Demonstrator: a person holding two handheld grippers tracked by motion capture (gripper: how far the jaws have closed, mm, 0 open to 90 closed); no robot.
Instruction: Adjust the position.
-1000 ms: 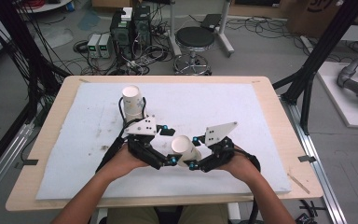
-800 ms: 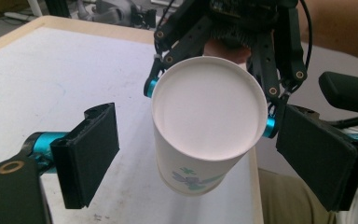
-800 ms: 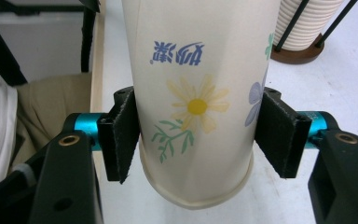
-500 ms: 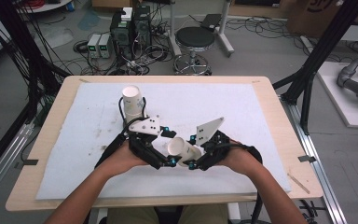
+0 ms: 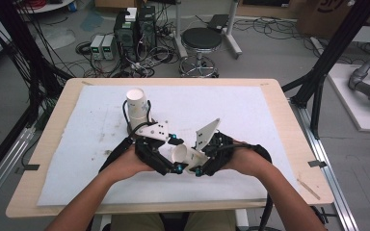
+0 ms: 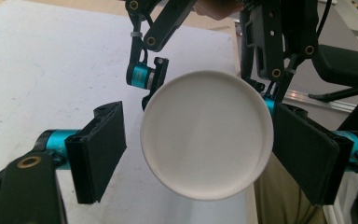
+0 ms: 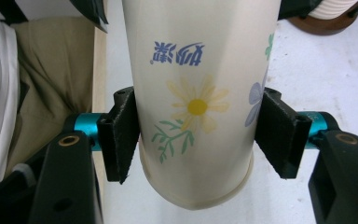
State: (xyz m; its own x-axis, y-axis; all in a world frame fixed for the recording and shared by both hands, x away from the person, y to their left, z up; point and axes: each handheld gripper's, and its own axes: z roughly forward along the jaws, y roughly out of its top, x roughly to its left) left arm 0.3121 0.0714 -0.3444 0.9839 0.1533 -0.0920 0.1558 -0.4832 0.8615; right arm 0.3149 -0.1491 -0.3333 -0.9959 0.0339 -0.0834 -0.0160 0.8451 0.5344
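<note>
White paper, printed with flowers and blue lettering, makes up the cup (image 5: 182,155) held above the near middle of the worktop (image 5: 270,120), between the person's two hands. The right gripper (image 5: 198,163) grasps it across its lower body: in the right gripper view both black pads (image 7: 120,135) press against the cup's sides, and the cup (image 7: 196,100) hangs with its rim end towards the camera. In the high view the cup lies tilted, its white end pointing up and to the left.

The left gripper (image 5: 171,156) faces that end of the cup. In the left gripper view the round white face of the cup (image 6: 206,134) sits between the two jaws; the right pad (image 6: 307,154) lies just at the cup's edge, while the left pad (image 6: 100,149) stands apart from it with white surface showing in the gap. The left jaws have just been closing with the cup between them, but they are not yet clamped on it.

Farther off on the left, a second white cup (image 5: 137,103) stands upside down on a dark round base on the white mat (image 5: 91,139).
</note>
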